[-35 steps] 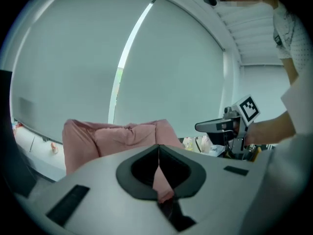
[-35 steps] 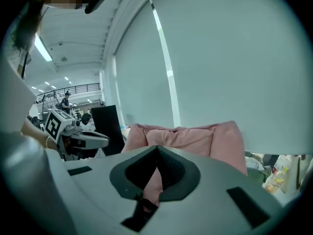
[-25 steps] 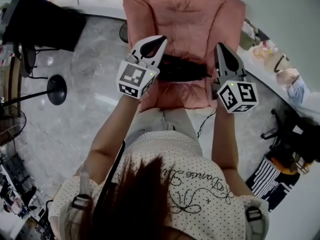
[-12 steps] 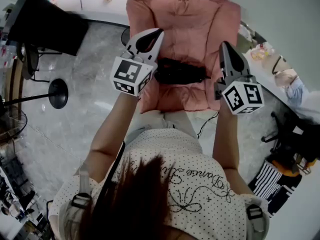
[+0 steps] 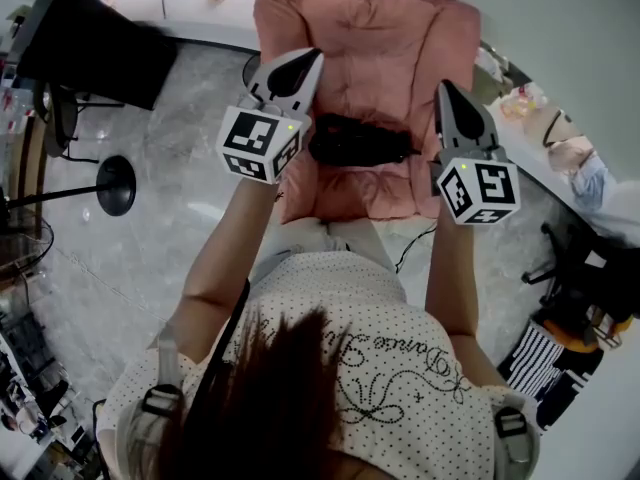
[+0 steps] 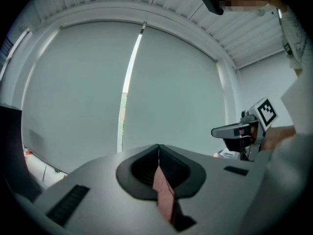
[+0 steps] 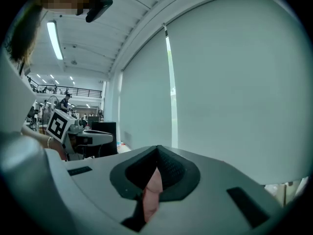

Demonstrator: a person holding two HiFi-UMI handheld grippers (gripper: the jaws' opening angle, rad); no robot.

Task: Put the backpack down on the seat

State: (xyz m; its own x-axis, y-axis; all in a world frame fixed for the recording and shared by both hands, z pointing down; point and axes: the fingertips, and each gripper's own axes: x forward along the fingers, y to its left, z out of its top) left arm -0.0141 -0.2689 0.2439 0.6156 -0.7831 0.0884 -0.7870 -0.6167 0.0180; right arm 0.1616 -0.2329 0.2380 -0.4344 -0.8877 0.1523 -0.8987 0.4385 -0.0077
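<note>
Hovering above one pink armchair (image 5: 400,38) are two grippers. The left gripper (image 5: 305,63) has its jaws pressed together with nothing between them, and the right gripper (image 5: 446,92) is closed and empty too. There are two marker cubes, each showing black-and-white squares. The one black backpack (image 5: 360,140) lies across the seat (image 5: 350,193), up near the back cushion, with a bare pink strip at the front edge. Cursive script runs across the person's dotted shirt (image 5: 400,353), too curly to read surely. Open marble floor (image 5: 150,238) spreads left of the chair, with one round-based stand (image 5: 115,183) well clear.
</note>
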